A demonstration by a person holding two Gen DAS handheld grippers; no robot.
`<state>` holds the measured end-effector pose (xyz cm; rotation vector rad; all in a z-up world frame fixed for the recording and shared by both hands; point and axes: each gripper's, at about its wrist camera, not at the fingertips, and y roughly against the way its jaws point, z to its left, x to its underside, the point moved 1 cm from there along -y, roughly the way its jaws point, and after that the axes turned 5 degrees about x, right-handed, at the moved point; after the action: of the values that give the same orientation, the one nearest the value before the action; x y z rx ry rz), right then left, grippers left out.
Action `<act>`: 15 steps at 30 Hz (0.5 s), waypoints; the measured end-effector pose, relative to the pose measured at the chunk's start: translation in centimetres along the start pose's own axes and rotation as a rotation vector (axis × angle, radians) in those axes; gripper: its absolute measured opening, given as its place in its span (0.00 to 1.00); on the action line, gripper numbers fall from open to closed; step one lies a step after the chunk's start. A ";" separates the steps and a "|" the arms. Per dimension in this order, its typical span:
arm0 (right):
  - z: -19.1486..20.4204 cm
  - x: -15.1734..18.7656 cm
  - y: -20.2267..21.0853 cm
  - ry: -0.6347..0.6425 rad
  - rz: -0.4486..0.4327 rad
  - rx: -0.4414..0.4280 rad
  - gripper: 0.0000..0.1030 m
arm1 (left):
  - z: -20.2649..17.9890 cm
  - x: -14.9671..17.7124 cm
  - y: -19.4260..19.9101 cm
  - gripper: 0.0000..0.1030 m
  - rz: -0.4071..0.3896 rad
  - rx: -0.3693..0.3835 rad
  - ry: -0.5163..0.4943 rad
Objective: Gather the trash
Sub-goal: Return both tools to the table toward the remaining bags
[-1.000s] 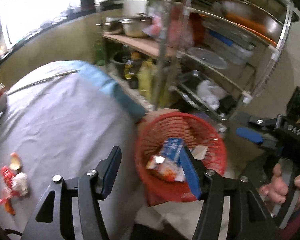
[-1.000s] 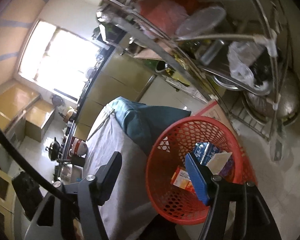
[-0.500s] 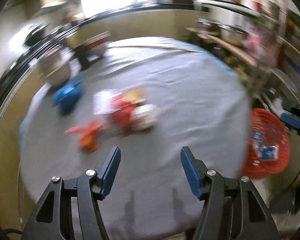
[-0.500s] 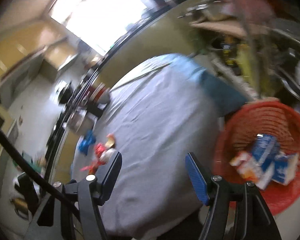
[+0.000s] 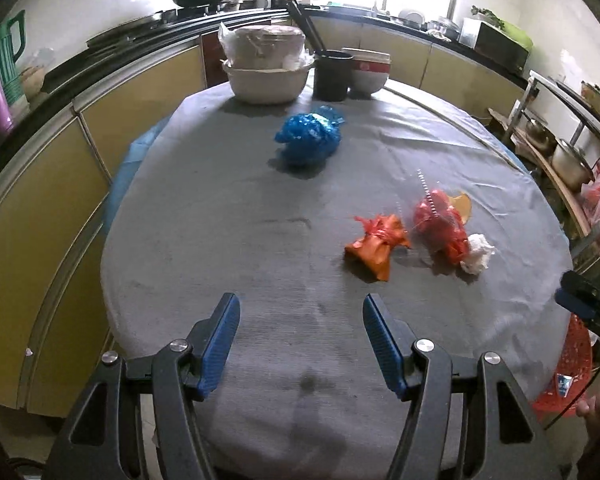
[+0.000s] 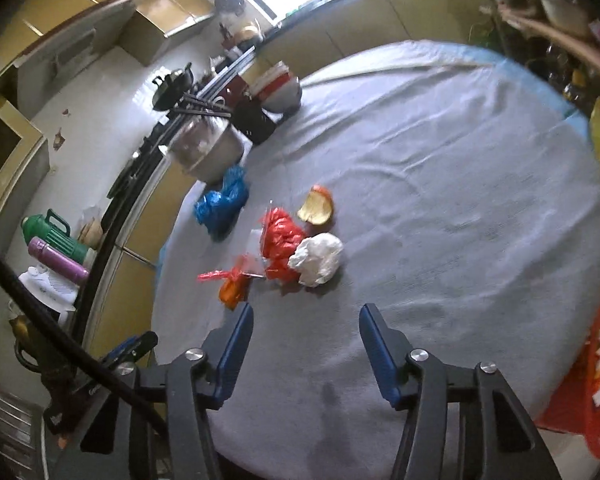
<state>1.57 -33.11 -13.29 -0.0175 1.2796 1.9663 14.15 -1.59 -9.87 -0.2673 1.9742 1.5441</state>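
Note:
Trash lies on the grey round table (image 5: pixel 240 240): a blue plastic bag (image 5: pixel 309 136), an orange wrapper (image 5: pixel 376 246), a red bag (image 5: pixel 440 224), a white crumpled tissue (image 5: pixel 477 258) and a yellow peel (image 5: pixel 460 203). In the right wrist view they are the blue bag (image 6: pixel 220 202), orange wrapper (image 6: pixel 232 286), red bag (image 6: pixel 280 242), tissue (image 6: pixel 316 258) and peel (image 6: pixel 317 208). My left gripper (image 5: pixel 300 346) is open and empty above the near table edge. My right gripper (image 6: pixel 306 354) is open and empty, short of the tissue. The red basket (image 5: pixel 572 364) sits at the table's right edge.
A covered white bowl (image 5: pixel 266 64), a black cup with chopsticks (image 5: pixel 332 74) and stacked bowls (image 5: pixel 368 68) stand at the table's far side. Kitchen counters (image 5: pixel 100 92) curve behind. A metal shelf rack (image 5: pixel 560 140) stands at the right.
Both grippers have swung away from the red basket to face the table and its trash. Both stay open and empty.

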 end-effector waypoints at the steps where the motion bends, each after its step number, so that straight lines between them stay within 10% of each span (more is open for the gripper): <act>1: 0.1 -0.3 -0.7 -0.008 0.013 -0.004 0.56 | 0.1 0.0 -0.3 0.63 0.010 0.001 0.004; 15: 0.6 -4.5 -11.0 -0.147 0.143 0.057 0.40 | -2.3 -6.9 -3.2 0.63 0.054 0.208 0.043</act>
<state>11.64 -33.19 -19.72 0.2488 1.2689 2.0090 20.48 -6.13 -8.16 -0.1638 2.1725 1.3613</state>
